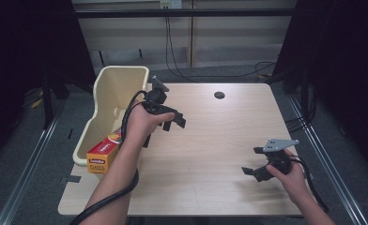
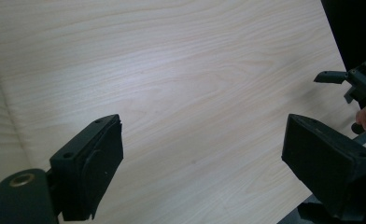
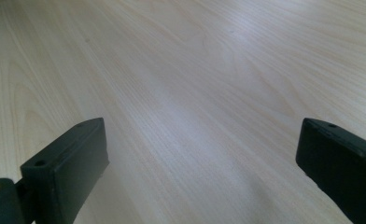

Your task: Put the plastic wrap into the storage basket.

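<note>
Pale wood worktop (image 1: 210, 140), broad bare middle. Left tool (image 1: 172, 123) spread, empty, beside cream tub (image 1: 114, 93) at left edge; plastic-wrap box (image 1: 102, 157) leans inside. Right tool (image 1: 253, 165) spread, empty, near front-right corner.

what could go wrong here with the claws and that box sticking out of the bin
1. The plastic wrap box pokes over the near end of the cream bin, which itself overhangs the table's left edge; a nudge from the forearm beside it might tip it out.
2. The left claw's cable loops past the table's near edge and could snag.
3. Both claws, the right claw too, are open and empty, so nothing is secured.
</note>
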Demonstrator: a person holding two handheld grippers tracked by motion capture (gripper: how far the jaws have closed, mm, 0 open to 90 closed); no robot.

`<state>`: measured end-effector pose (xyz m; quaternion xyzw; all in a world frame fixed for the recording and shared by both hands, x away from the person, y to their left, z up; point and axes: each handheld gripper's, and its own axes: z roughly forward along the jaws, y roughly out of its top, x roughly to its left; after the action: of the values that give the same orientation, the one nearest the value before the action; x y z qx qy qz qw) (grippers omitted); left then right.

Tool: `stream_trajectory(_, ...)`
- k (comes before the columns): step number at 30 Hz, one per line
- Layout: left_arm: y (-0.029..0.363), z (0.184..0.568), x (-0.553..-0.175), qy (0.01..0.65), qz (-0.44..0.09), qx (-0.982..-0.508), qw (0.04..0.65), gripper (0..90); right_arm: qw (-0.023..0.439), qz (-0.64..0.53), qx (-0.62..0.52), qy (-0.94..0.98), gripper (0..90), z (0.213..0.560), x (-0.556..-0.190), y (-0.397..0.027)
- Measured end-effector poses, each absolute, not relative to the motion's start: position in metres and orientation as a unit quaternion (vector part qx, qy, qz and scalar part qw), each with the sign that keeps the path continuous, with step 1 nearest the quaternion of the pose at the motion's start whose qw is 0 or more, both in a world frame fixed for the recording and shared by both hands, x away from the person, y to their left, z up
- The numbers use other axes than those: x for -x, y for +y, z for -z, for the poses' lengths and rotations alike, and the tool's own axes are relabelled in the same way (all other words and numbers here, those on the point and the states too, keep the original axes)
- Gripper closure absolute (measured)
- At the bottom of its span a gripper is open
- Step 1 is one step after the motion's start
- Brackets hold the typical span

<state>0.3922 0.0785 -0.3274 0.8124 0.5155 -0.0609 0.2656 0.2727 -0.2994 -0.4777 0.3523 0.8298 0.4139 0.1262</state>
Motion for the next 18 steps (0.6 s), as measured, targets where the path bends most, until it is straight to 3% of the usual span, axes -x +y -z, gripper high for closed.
stream_trajectory(18,0.068,0.352,-0.388,0.499,0.07,-0.818,0.276,11.6,0.123,-0.414,-0.353,0.83,1.9,0.477,-0.272,-0.299)
